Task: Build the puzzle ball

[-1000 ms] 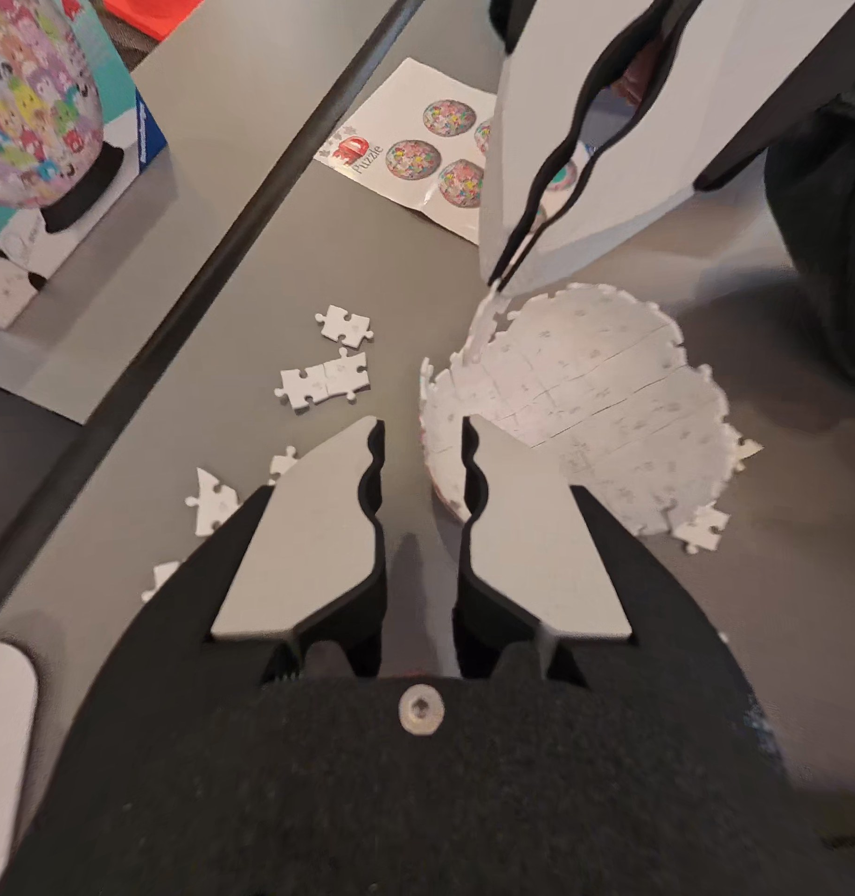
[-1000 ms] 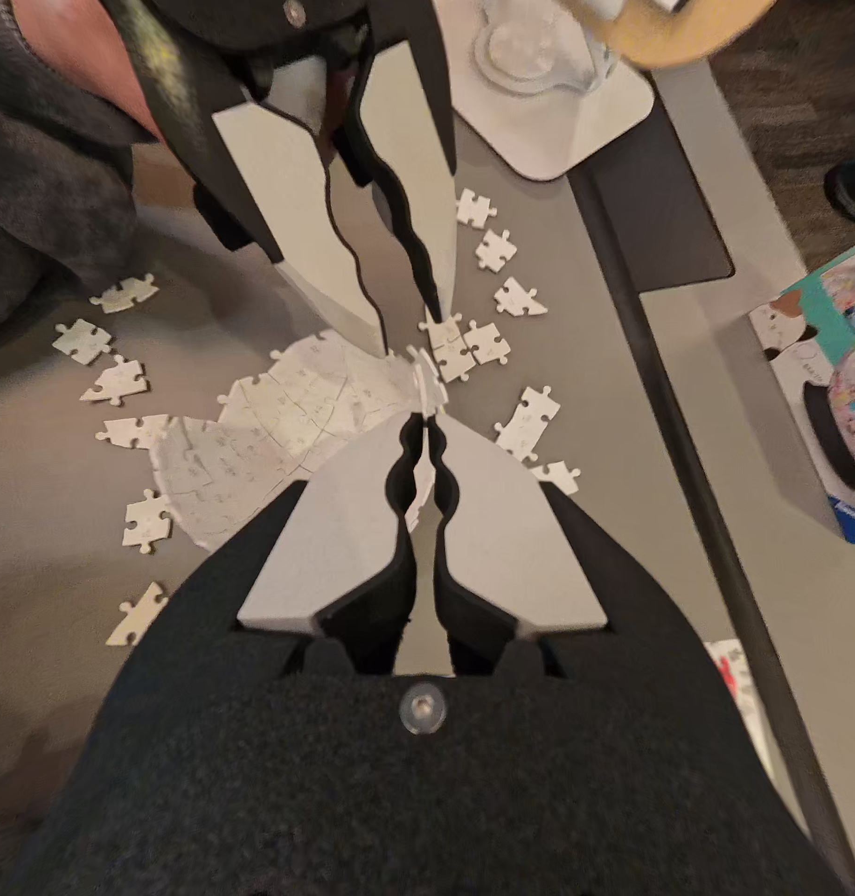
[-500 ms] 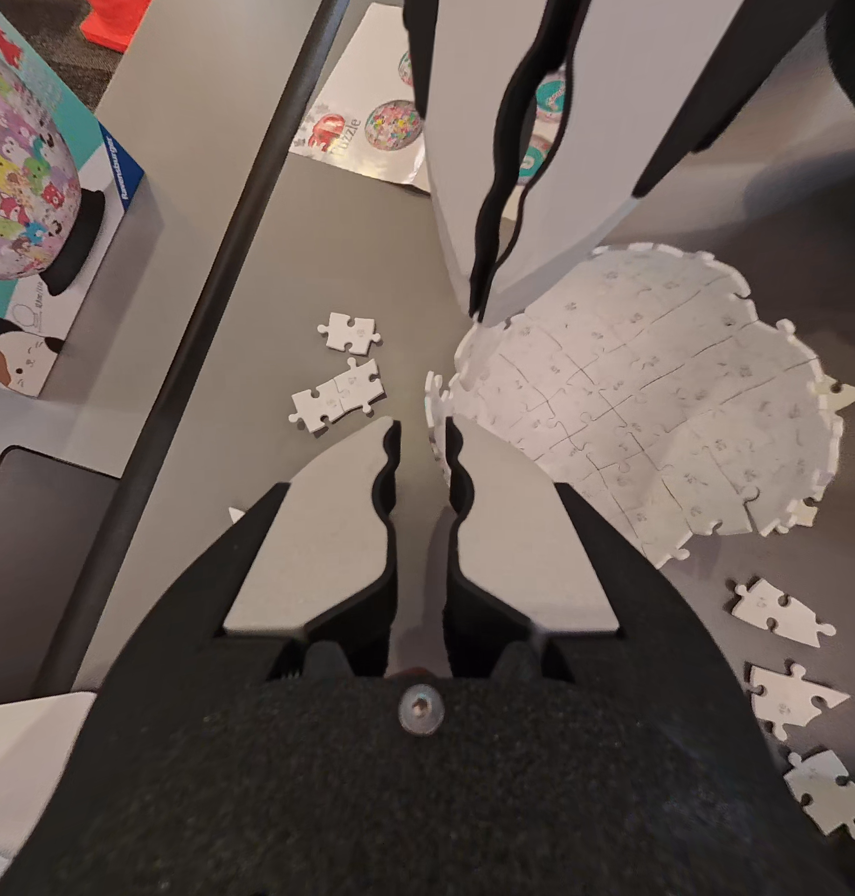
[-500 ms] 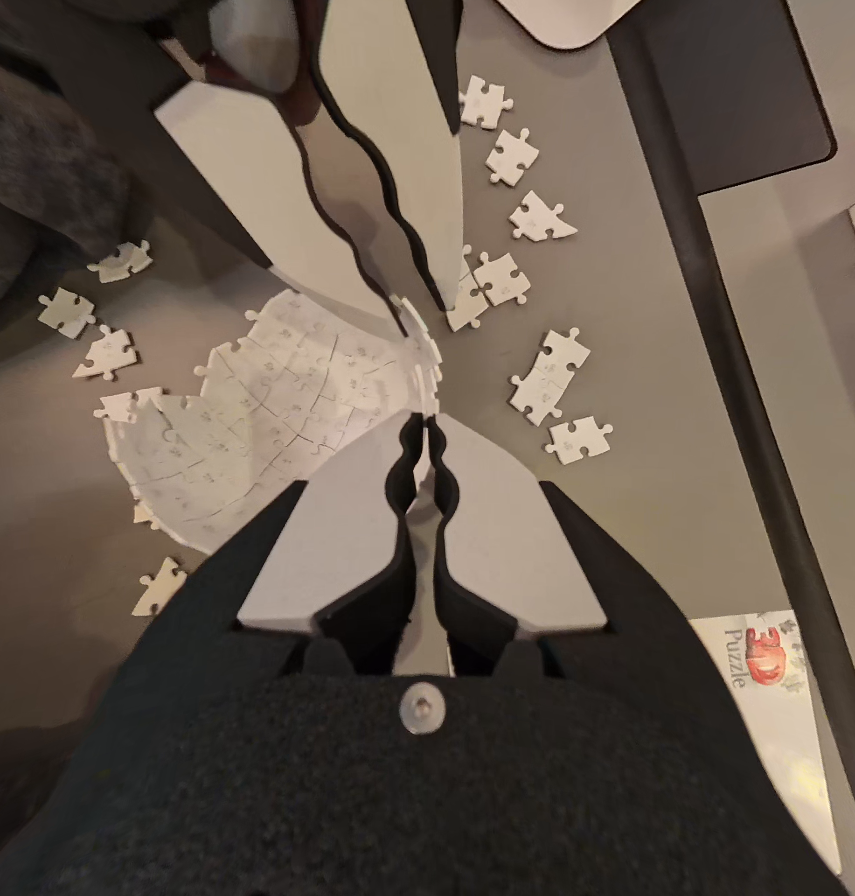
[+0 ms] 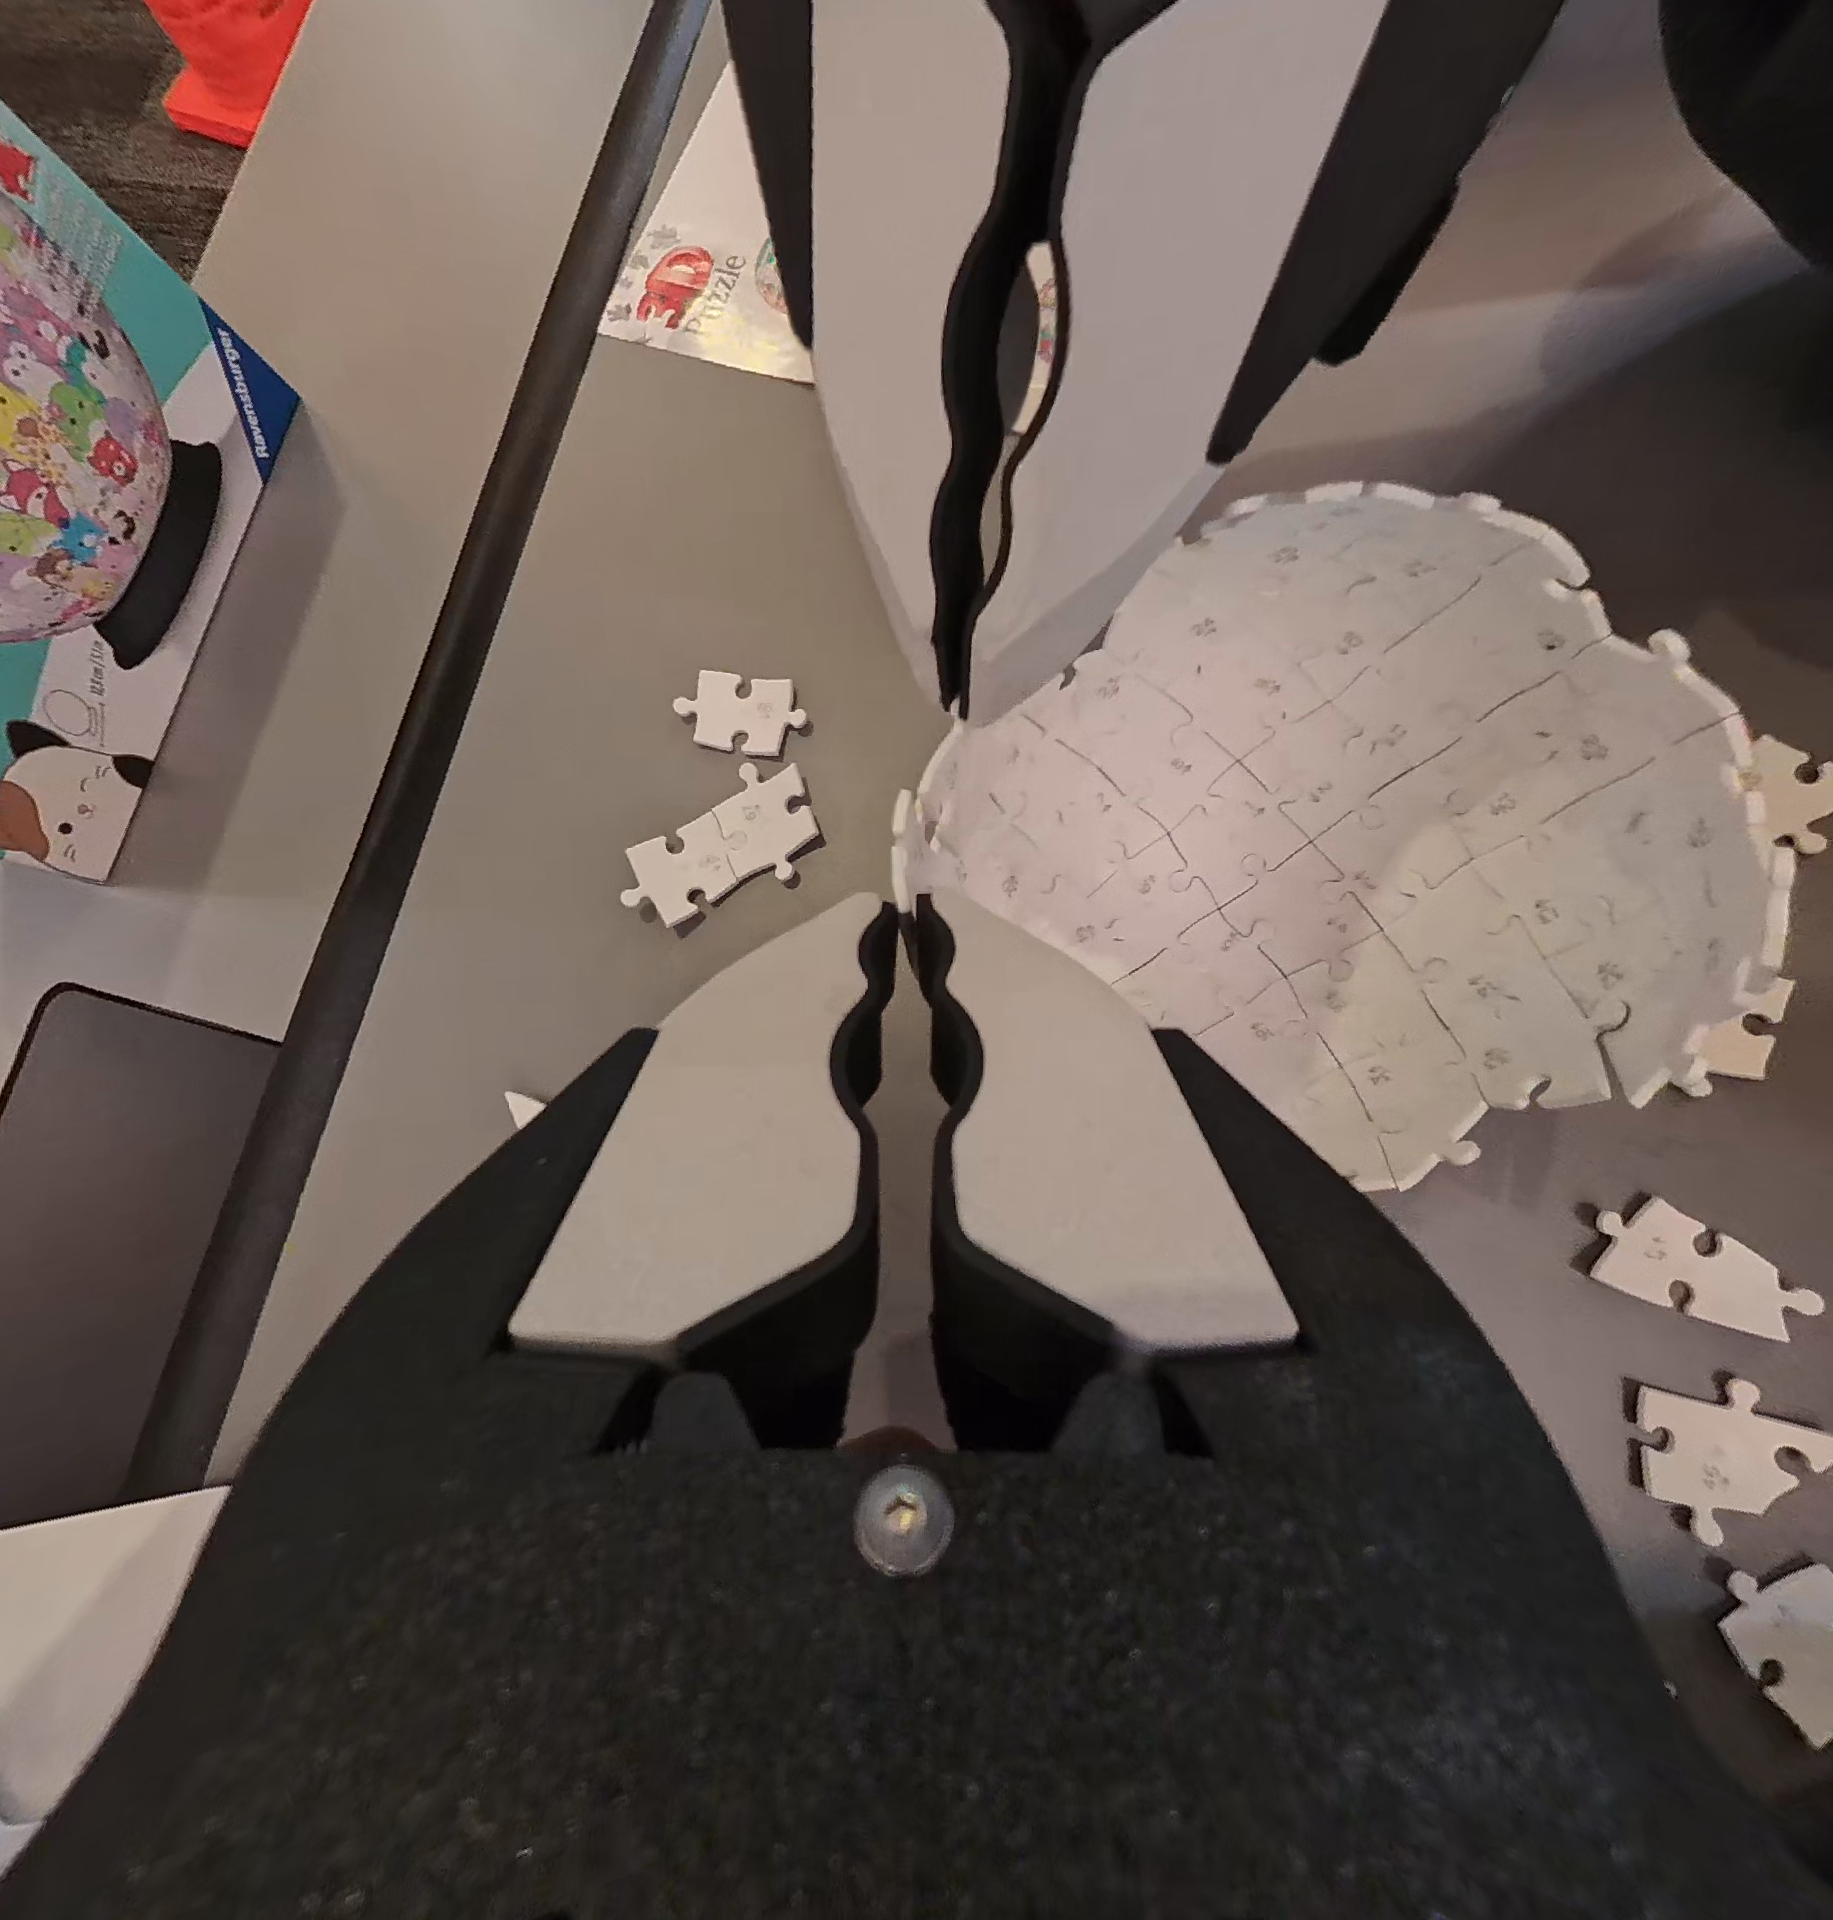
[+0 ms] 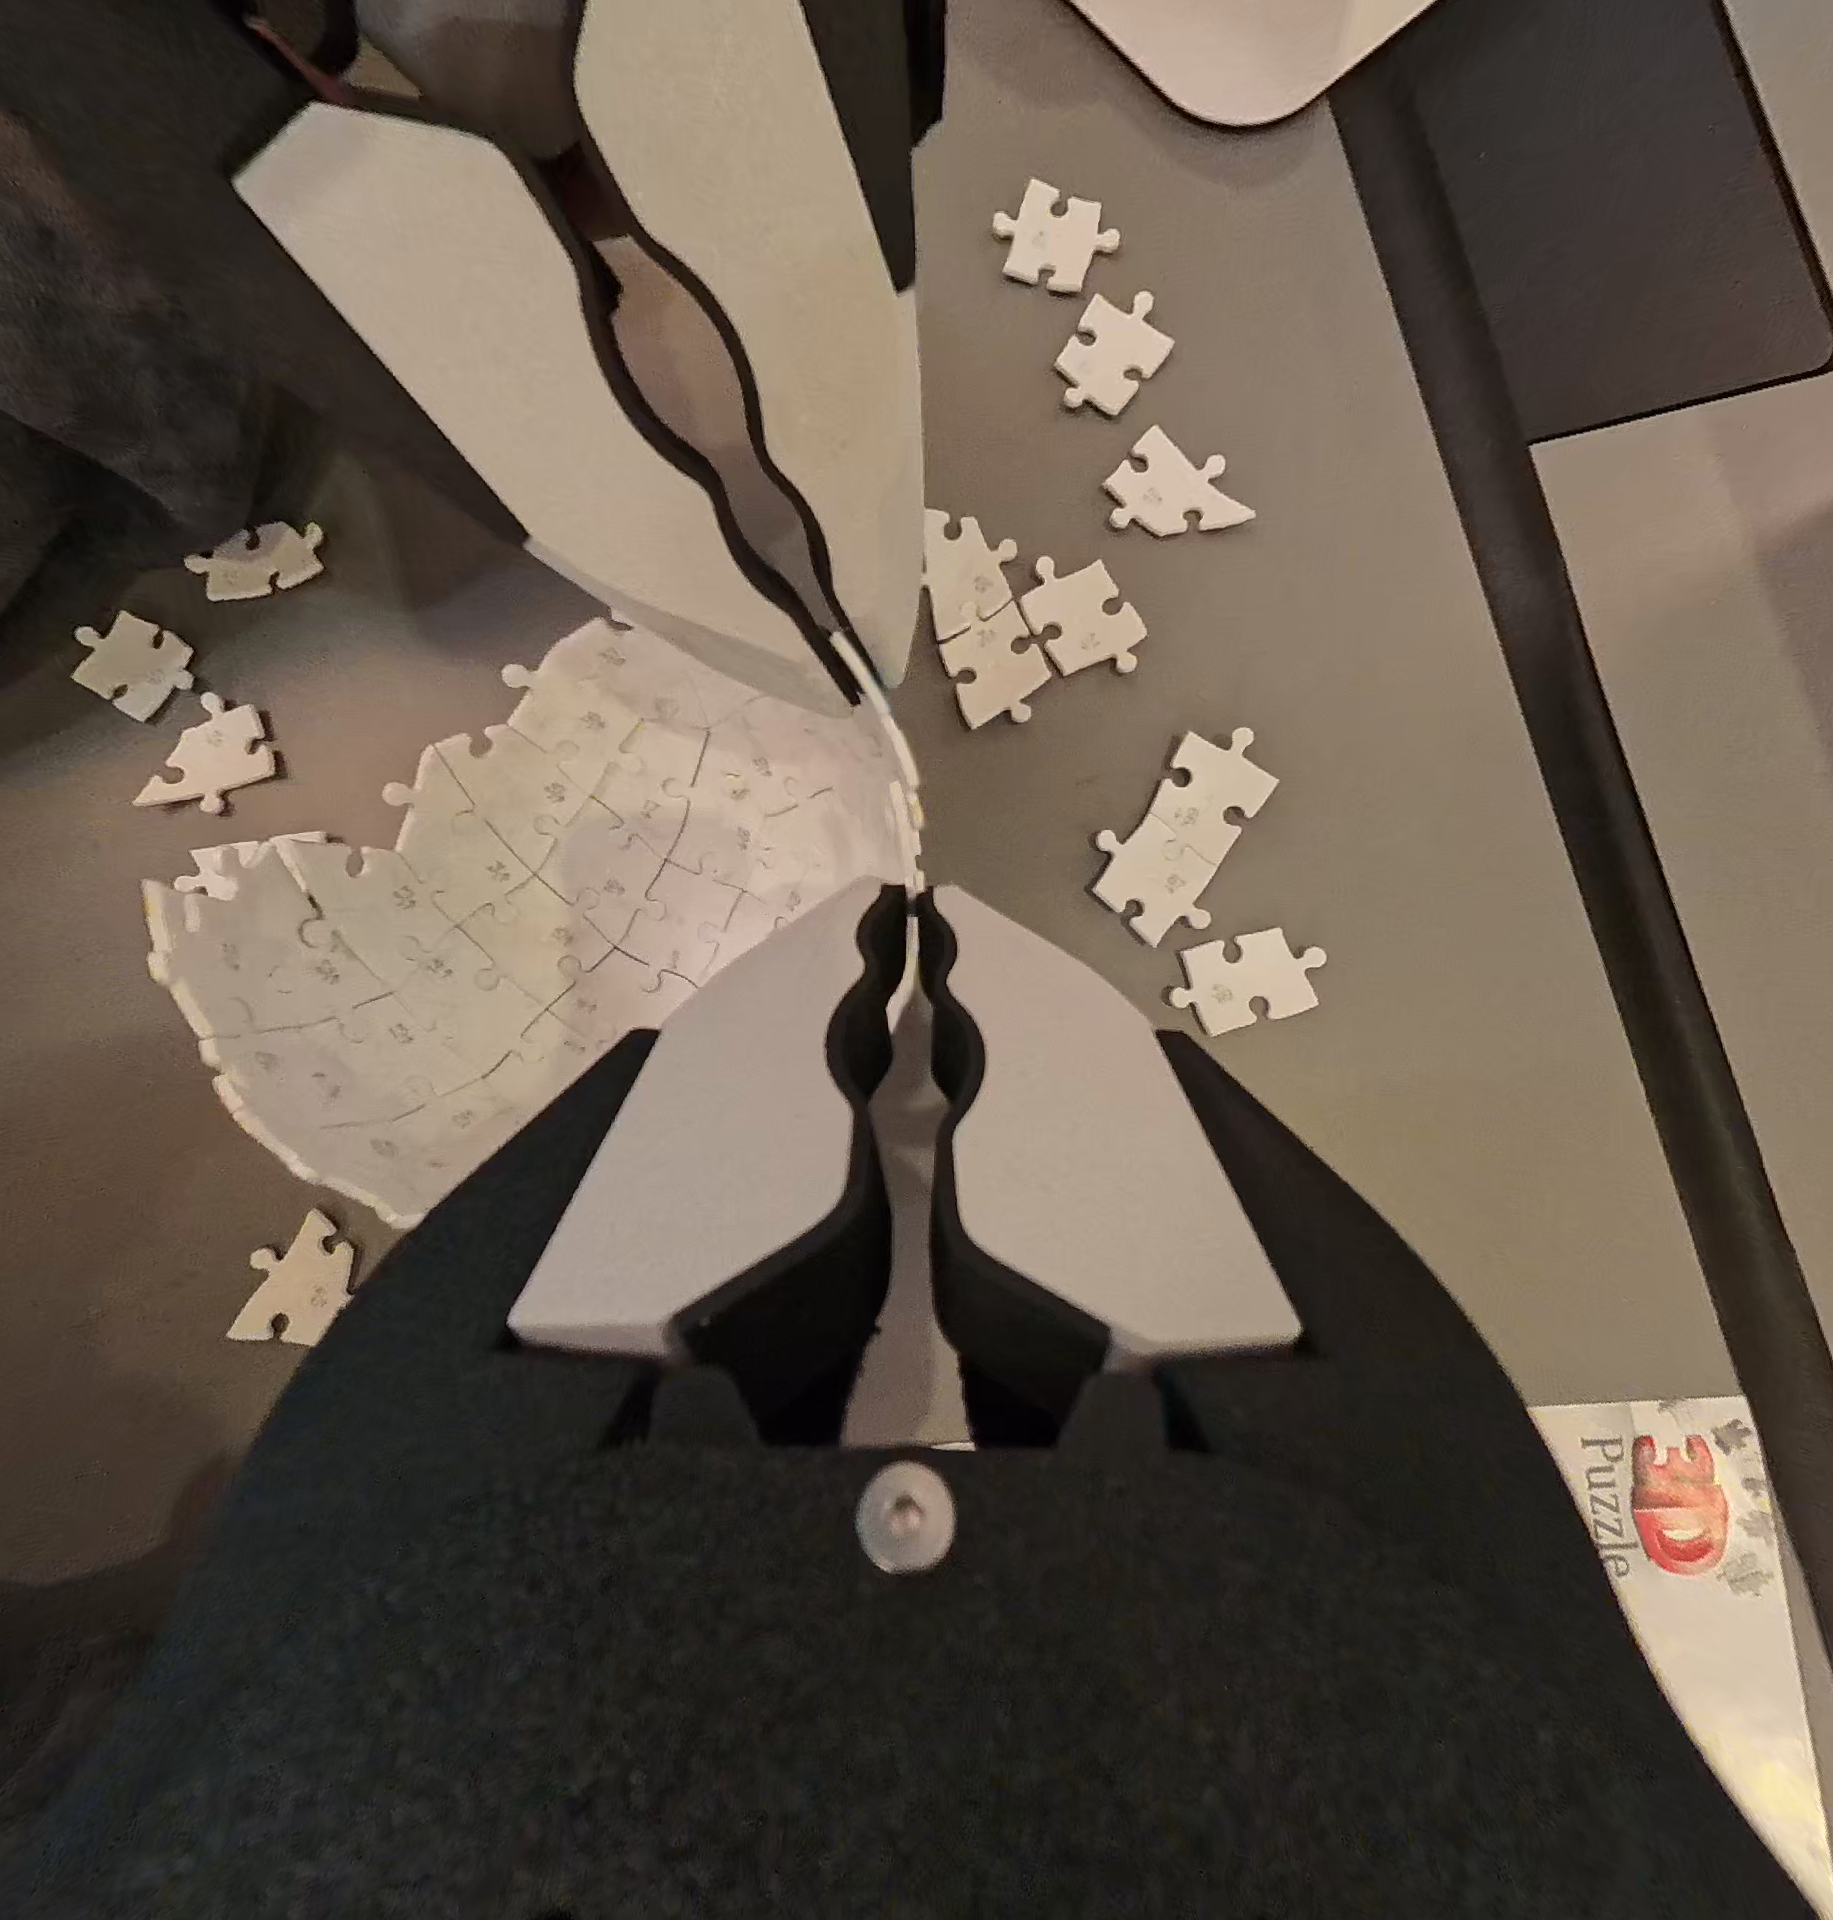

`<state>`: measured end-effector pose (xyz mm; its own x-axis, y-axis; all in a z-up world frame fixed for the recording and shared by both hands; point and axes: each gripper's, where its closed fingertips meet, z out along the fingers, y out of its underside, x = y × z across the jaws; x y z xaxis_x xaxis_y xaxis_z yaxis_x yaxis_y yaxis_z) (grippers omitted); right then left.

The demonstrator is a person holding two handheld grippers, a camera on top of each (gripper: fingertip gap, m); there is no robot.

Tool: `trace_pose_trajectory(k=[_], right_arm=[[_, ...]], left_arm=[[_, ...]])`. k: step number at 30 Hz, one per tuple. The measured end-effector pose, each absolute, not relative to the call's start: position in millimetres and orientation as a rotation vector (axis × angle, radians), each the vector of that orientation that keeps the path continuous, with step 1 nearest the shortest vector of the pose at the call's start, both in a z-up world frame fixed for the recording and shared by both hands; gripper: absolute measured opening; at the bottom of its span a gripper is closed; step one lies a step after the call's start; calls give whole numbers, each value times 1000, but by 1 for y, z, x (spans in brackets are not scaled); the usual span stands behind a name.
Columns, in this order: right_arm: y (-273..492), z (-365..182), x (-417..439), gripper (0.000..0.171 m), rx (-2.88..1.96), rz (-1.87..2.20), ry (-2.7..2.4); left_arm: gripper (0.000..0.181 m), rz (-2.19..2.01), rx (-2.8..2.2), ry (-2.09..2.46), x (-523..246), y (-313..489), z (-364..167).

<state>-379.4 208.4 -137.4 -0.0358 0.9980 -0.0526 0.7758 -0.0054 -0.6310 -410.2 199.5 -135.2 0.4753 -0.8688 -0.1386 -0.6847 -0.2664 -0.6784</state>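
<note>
I am pinching the rim of the half-built shell (image 5: pixel 1411 831) w/ both fingers, left (image 5: pixel 907 914) & right (image 6: pixel 917 899). Next: fitting a loose piece (image 6: pixel 1250 982), I think.

Left wrist view: puzzle shell (image 5: pixel 1411 862) on desk (image 5: pixel 579 582), 2 o'clock of left claw (image 5: pixel 907 914). Joined pair (image 5: pixel 720 852) at 10 o'clock of the claw, single piece (image 5: pixel 743 709) behind it. Loose pieces (image 5: pixel 1701 1268) at 4 o'clock. Puzzle box (image 5: pixel 81 540) far at 9 o'clock, leaflet (image 5: pixel 704 301) at 12, behind right claw (image 5: pixel 959 696).
</note>
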Motion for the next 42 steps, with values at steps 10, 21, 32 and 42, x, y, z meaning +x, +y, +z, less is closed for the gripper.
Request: trace_pose_trajectory(k=[10, 21, 32, 42], right_arm=[[212, -139, -380, 2, -1830, 738, -1842], [212, -139, -383, 2, -1863, 803, -1798], [212, -140, -384, 2, -1864, 763, -1808], [213, -141, -387, 2, -1831, 731, -1828]], left_arm=[[3, -315, -2015, 1303, -411, 200, -135], [3, -302, -2010, 1303, -413, 200, -136], [26, -350, -2077, 1296, -415, 196, -142], [43, -497, -2203, 1225, -415, 197, -155]])
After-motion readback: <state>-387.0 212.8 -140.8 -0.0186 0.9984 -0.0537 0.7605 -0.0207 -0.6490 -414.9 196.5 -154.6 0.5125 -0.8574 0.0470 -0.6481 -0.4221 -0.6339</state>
